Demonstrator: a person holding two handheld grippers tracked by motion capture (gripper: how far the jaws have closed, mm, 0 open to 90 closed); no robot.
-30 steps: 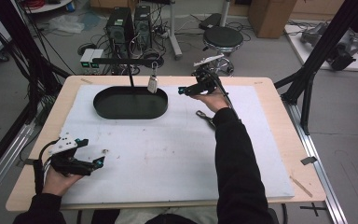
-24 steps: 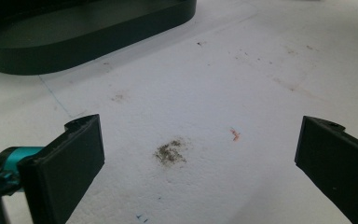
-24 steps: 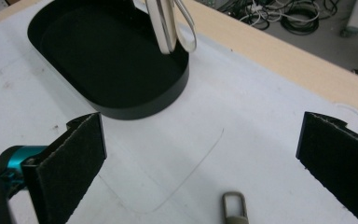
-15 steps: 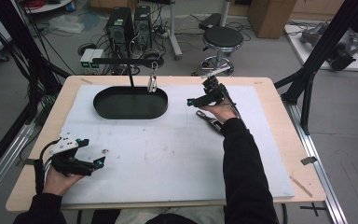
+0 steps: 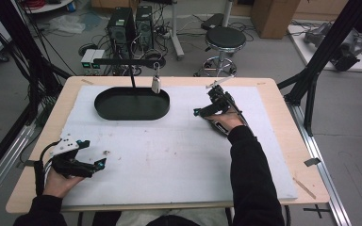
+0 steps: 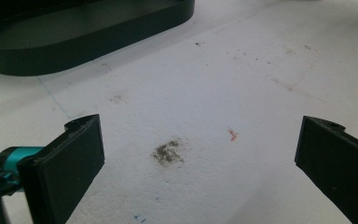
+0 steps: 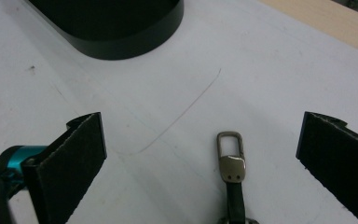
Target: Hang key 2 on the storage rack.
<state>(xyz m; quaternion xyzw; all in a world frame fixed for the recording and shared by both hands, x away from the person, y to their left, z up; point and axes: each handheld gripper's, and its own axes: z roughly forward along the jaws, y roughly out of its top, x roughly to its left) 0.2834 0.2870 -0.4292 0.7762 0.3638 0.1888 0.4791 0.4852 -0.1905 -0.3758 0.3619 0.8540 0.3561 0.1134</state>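
At the near left of the table point(image 5: 283, 155), the left gripper point(image 5: 95, 165) rested on the white foam sheet point(image 5: 169, 155) in the person's hand, its jaws spread wide and gripping nothing; in the left gripper view a grey smudge point(image 6: 168, 152) and a small red mark point(image 6: 232, 135) lay on the sheet between them. Farther back stood the black oval tray point(image 5: 132, 104), with a thin post rising from its far edge to a horizontal bar, from which a small pale tag point(image 5: 155, 84) hung. To the right, the right gripper point(image 5: 199, 112) hovered with jaws released. In the right gripper view a metal clasp on a dark strap point(image 7: 231, 163) lay on the sheet between its jaws, touching neither.
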